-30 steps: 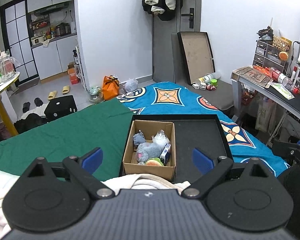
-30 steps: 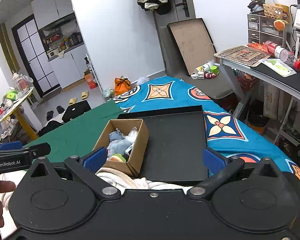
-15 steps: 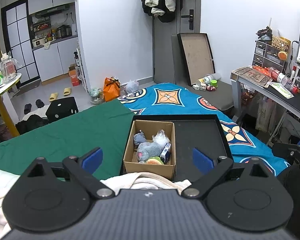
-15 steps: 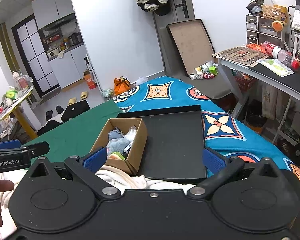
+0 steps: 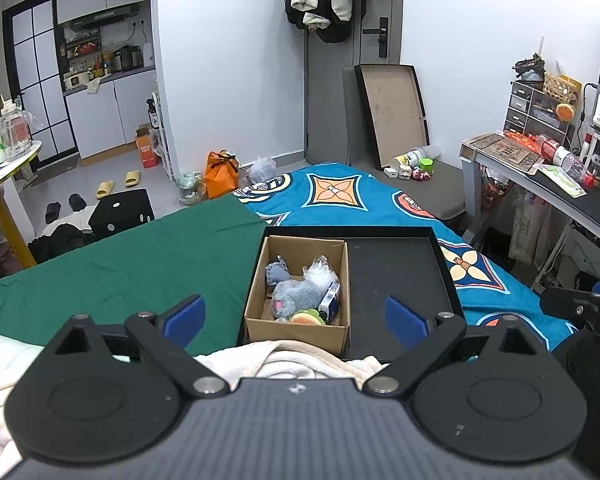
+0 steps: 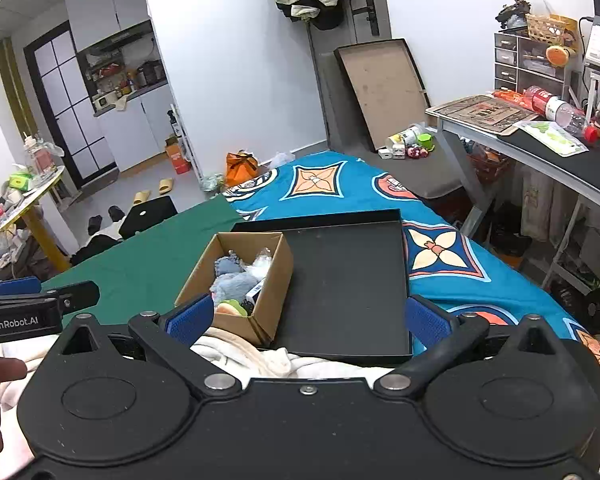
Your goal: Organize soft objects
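A brown cardboard box [image 5: 296, 326] [image 6: 274, 292] stands in the left part of a shallow black tray [image 5: 395, 276] [image 6: 343, 284] on the bed. Inside the box lie a grey plush toy [image 5: 294, 298] [image 6: 234, 282], a crinkled clear wrapper [image 5: 319, 272], a small blue-and-white carton [image 5: 329, 304] and a green-and-orange soft piece [image 5: 305, 317] [image 6: 232, 307]. My left gripper [image 5: 296, 316] is open, held above a cream blanket [image 5: 284, 362] just short of the box. My right gripper [image 6: 305, 318] is open too, over the tray's near edge. Neither holds anything.
The bed carries a green sheet [image 5: 132, 264] on the left and a blue patterned cover [image 5: 339, 196] on the right. A desk [image 6: 547, 148] with clutter stands at the right. A yellow-legged table [image 5: 4, 168], slippers and bags on the floor lie beyond the bed.
Both views have shifted slightly; the box and tray sit a little closer and more central. Both grippers stay open and the box's contents have not moved.
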`<state>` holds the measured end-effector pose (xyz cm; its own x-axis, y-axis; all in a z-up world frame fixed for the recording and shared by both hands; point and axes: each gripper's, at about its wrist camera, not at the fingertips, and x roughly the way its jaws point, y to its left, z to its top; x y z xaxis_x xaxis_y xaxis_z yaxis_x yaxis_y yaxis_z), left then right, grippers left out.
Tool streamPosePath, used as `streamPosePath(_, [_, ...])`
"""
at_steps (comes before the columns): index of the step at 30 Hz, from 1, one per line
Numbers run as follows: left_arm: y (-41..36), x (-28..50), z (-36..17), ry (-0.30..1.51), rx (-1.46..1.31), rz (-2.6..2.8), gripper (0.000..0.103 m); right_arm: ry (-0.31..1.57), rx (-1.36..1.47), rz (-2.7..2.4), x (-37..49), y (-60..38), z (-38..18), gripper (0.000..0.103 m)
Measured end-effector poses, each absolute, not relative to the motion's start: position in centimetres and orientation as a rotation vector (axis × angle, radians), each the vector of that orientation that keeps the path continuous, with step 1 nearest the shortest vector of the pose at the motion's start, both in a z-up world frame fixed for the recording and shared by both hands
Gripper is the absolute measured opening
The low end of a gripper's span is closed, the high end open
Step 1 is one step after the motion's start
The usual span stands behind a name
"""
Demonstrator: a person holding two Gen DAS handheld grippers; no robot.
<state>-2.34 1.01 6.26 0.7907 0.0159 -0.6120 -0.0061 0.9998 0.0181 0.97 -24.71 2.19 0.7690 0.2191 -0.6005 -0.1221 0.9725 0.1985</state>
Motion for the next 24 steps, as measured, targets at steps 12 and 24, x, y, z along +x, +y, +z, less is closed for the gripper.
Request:
streamPosePath(12, [1.30,-2.22,5.66,0.669,-0.008,0.008,0.096,0.667,0.123,0.186,0.70,-24.15,2.16,0.103])
streamPosePath(24, [1.61,-2.16,5.34,0.677,-0.011,0.005,0.096,0.671,0.114,0.177,0.67,-23.86,2.03,0.103])
